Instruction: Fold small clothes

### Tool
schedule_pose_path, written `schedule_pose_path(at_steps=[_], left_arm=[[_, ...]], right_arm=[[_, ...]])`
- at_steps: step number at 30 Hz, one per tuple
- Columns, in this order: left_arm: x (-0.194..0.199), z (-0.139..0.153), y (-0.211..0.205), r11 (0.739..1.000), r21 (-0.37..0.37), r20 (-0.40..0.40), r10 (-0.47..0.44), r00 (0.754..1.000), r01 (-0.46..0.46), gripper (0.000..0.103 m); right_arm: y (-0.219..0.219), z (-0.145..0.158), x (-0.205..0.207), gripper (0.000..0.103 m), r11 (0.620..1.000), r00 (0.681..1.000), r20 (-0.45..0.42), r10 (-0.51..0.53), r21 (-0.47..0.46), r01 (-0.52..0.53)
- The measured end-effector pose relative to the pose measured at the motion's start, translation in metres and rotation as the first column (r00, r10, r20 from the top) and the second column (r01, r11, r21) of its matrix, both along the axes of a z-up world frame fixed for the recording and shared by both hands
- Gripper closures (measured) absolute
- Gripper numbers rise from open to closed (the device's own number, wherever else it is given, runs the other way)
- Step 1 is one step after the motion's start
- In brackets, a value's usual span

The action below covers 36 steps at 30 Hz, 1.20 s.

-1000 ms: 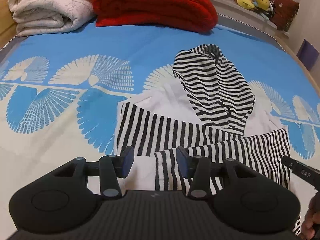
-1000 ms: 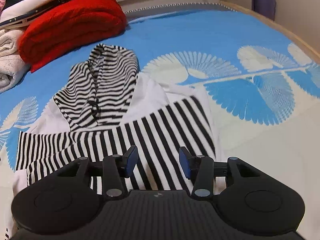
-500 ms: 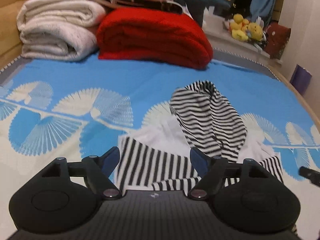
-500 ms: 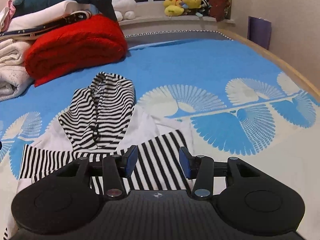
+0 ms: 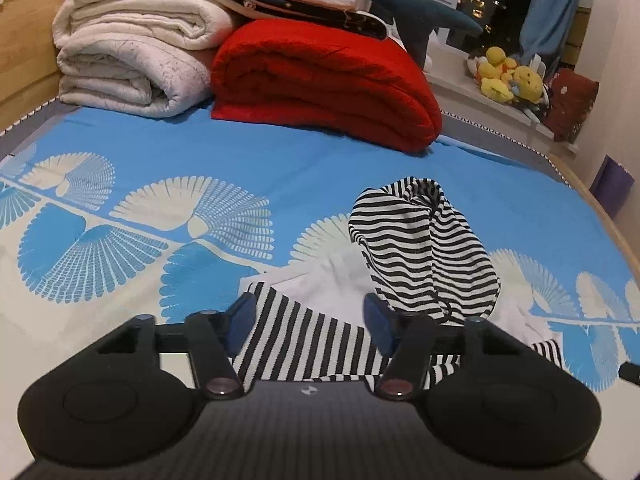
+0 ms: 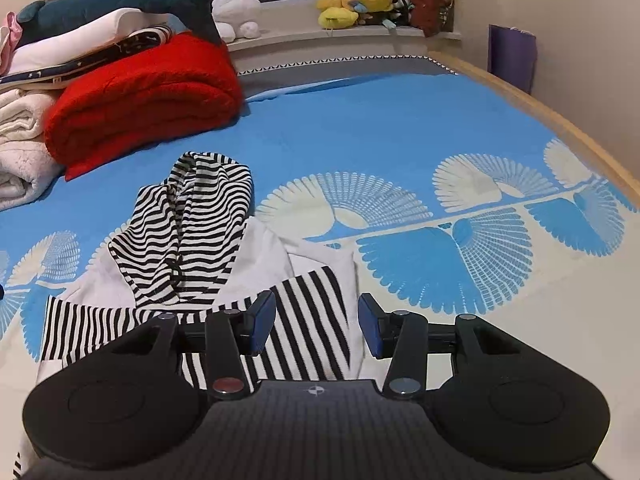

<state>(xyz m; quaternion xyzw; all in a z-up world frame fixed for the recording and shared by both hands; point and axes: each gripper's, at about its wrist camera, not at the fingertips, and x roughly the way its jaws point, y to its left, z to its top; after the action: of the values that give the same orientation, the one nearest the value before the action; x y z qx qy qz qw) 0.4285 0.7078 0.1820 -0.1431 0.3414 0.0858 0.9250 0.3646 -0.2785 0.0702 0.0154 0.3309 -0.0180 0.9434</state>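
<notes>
My left claw hovers above the bed, its jaws closing on nothing; my right claw hangs parted and empty too. Just beyond them lies the hoodie (striped sleeves crossed over its white body, hood pointing away) on the blue bedspread. Farther off sits a folded red blanket.

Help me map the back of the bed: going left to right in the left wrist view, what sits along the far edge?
Cream folded quilt → red folded blanket → yellow plush toys → dark red cushion.
</notes>
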Motion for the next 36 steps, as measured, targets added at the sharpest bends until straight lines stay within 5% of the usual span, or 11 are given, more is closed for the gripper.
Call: schedule_pose_path(at_steps=[6, 16, 19, 23, 28, 31, 36], left_arm=[[-0.072, 0.016, 0.006, 1.0, 0.018, -0.01, -0.021, 1.0, 0.022, 0.072], [-0.095, 0.036, -0.019, 0.998, -0.024, -0.068, -0.067, 0.995, 0.065, 0.074], [-0.066, 0.051, -0.021, 0.994, -0.051, -0.073, -0.098, 0.992, 0.095, 0.074], [-0.009, 0.054, -0.03, 0.991, 0.009, -0.088, -0.135, 0.987, 0.136, 0.074], [0.072, 0.028, -0.035, 0.985, -0.016, -0.141, -0.173, 0.975, 0.173, 0.074], [0.121, 0.008, -0.029, 0.985, -0.106, -0.181, -0.156, 0.971, 0.138, 0.074], [0.186, -0.022, -0.031, 0.989, -0.104, -0.186, -0.121, 0.975, 0.103, 0.074]], right_arm=[[-0.007, 0.0, -0.003, 0.055, 1.0, 1.0, -0.019, 0.005, -0.02, -0.006], [-0.019, -0.005, -0.004, 0.055, 1.0, 0.999, -0.041, 0.003, -0.018, -0.004], [-0.018, -0.011, -0.001, 0.055, 0.999, 0.998, -0.062, 0.017, -0.029, -0.018], [-0.018, -0.017, 0.004, 0.055, 0.999, 0.997, -0.081, 0.021, -0.022, -0.023], [-0.023, -0.023, 0.013, 0.055, 1.0, 0.994, -0.107, 0.008, -0.023, -0.01], [-0.026, -0.027, 0.019, 0.055, 0.999, 0.992, -0.125, 0.001, -0.038, -0.006], [-0.021, -0.044, 0.026, 0.055, 0.996, 0.983, -0.184, 0.016, -0.086, -0.032]])
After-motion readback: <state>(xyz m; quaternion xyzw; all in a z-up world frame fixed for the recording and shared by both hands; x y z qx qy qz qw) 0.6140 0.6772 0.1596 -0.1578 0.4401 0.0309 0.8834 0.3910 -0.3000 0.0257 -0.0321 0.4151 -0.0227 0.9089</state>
